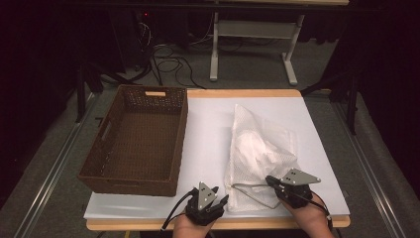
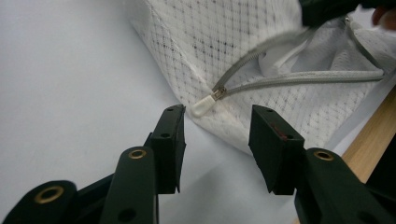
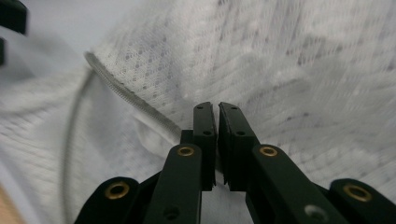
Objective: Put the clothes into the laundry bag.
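A white mesh bag [image 1: 257, 148] lies on the white table top [image 1: 208, 129], its grey zipper [image 1: 250, 187] partly undone at the near end. My left gripper [image 1: 210, 194] stands open at the bag's near left corner. In the left gripper view its jaws [image 2: 217, 114] are apart, with the white zipper pull [image 2: 201, 106] just beyond the left fingertip and nothing between the pads. My right gripper [image 1: 270, 180] is shut on the bag's edge by the zipper. The right gripper view shows its jaws [image 3: 217, 109] pinched on the mesh [image 3: 289, 60], with the zipper tape [image 3: 130, 98] running up to them.
An empty brown wicker basket [image 1: 130, 184] stands on the left half of the table. The wooden table edge [image 2: 373, 135] runs just behind my hands. Beyond the table are a white desk frame [image 1: 214, 49] and cables on the grey floor.
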A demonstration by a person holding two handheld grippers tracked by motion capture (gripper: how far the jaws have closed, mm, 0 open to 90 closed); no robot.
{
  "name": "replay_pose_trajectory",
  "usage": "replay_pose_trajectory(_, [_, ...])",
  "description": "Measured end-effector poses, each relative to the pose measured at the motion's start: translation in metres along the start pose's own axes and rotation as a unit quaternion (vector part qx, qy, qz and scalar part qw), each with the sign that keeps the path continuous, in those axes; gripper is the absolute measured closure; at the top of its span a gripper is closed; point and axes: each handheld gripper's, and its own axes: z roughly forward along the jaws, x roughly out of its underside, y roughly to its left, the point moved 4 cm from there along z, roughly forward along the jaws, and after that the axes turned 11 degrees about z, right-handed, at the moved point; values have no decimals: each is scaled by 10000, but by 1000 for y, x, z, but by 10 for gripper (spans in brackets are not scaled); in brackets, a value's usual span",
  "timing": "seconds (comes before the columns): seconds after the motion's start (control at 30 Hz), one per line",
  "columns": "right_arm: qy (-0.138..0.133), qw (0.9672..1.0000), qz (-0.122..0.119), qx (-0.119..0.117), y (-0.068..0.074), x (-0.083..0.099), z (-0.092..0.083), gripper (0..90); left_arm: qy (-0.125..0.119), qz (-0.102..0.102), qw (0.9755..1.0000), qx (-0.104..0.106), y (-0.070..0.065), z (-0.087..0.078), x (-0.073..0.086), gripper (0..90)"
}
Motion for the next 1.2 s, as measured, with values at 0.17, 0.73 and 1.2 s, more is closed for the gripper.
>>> replay_pose_trajectory(0.17, [316, 9993, 186, 72, -13, 10, 10, 861, 211, 173, 9996, -22, -5, 16, 1, 505])
replay_pose_trajectory(0.73, [-245, 9995, 118, -149, 2, 3, -22, 833, 463, -19, 9989, 101, -19, 27, 4, 748])
replay_pose_trajectory(1.2, [-746, 9962, 17, -451, 20, -13, -45, 830, -234, -93, 9997, -5, -19, 7, -12, 891])
